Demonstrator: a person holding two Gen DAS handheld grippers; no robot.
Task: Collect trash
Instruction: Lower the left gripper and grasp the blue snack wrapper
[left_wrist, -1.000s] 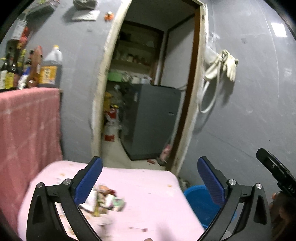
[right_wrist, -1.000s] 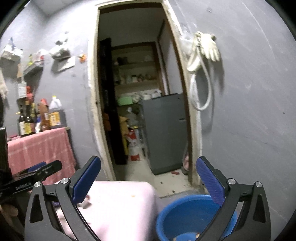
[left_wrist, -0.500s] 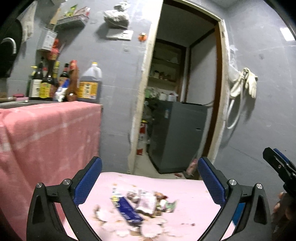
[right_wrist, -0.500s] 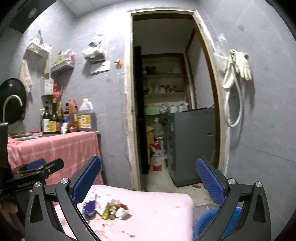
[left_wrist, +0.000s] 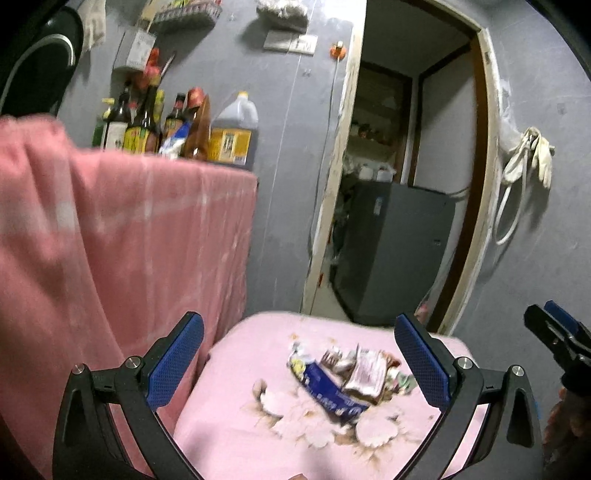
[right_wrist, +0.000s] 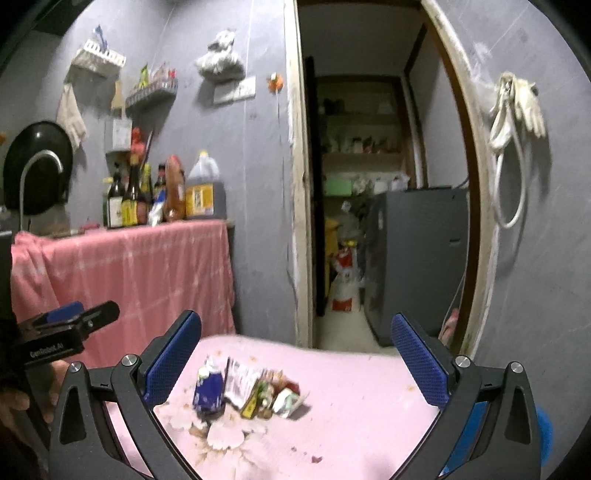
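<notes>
I hold the left claw (left_wrist: 295, 365) and right claw (right_wrist: 295, 363) spread and empty above the trash pile (right_wrist: 251, 393) on the pink worktop (right_wrist: 354, 406). Those loose wrappers could scatter if I close off-centre.

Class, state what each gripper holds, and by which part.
Nothing. The left gripper and right gripper are open and empty, above the crumpled wrapper pile.

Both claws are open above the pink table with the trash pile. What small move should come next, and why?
Probably lower the left claw onto the blue wrapper at the near side of the trash pile. Both claws are open and empty, the pile lies between the left claw's fingers in its view, and nothing blocks the way down.
</notes>
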